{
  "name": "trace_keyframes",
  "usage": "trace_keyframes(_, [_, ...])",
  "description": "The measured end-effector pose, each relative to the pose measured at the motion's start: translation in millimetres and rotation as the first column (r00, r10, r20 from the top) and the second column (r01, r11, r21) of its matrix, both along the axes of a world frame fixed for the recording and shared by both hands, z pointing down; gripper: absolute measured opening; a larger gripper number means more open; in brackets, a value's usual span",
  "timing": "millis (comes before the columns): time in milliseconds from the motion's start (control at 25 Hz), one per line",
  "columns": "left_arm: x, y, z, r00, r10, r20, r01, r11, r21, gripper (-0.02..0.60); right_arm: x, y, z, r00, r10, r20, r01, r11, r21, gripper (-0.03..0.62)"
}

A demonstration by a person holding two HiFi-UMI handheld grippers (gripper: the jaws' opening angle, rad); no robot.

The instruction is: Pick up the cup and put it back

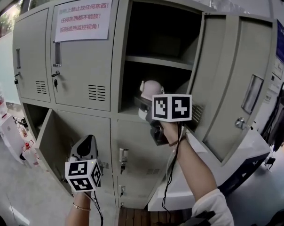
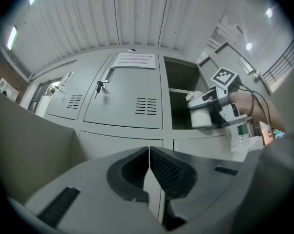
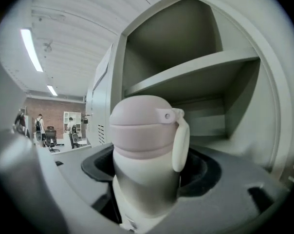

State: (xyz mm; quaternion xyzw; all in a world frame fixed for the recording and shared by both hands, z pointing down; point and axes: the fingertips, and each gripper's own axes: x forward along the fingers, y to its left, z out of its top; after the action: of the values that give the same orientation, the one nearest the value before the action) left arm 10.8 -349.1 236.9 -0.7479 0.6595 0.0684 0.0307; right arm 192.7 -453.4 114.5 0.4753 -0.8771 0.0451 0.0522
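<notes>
Lockers (image 1: 85, 65), grey metal, one open; right fingers (image 3: 234, 189) clamp cup (image 3: 144, 145), left fingers (image 2: 169, 172) closed.

The cup (image 1: 151, 89) is before the open locker (image 1: 156, 61).

I see the cup (image 3: 146, 145): a small flask with a white body, a pale pink domed lid shut on top, and a white carry loop hanging down one side. It stands upright, gripped round its body by my right gripper (image 3: 146, 191), at the mouth of the open locker (image 1: 121, 55), under its shelf.
</notes>
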Motion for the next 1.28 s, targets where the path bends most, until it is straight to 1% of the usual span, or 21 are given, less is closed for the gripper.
trace_keyframes(120, [0.2,6.6,3.5,1.000,-0.011,0.000,0.011,1.000,-0.008,0.011,-3.6,18.2,4.3,0.999,-0.039,0.013,0.039,0.999,0.013,0.345])
trace_keyframes(280, [1.0,10.6,7.2,0.999,-0.032,0.007,0.032,0.999,-0.022,0.011,-7.1,41.0,9.7,0.997,-0.073,0.007,0.073,0.996,0.060,0.345])
trace_keyframes(560, [7.6,15.7,10.6,0.997,-0.073,0.017,0.073,0.997,-0.034,0.011,-12.5,76.1,24.9,0.985,-0.173,0.015,0.170,0.980,0.099,0.345])
trace_keyframes(840, [16.4,19.5,22.6,0.993,-0.117,0.024,0.119,0.991,-0.058,0.011,-22.9,99.7,57.8,0.966,-0.259,-0.004,0.258,0.960,0.104,0.345])
trace_keyframes(1160, [14.0,32.9,37.6,0.980,-0.196,0.021,0.197,0.977,-0.079,0.011,-34.6,108.7,101.3,0.950,-0.313,-0.014,0.313,0.945,0.099,0.345])
trace_keyframes(1280, [12.8,39.8,45.2,0.973,-0.228,0.021,0.229,0.970,-0.076,0.011,-38.1,111.1,119.3,0.946,-0.324,-0.016,0.324,0.941,0.093,0.345])
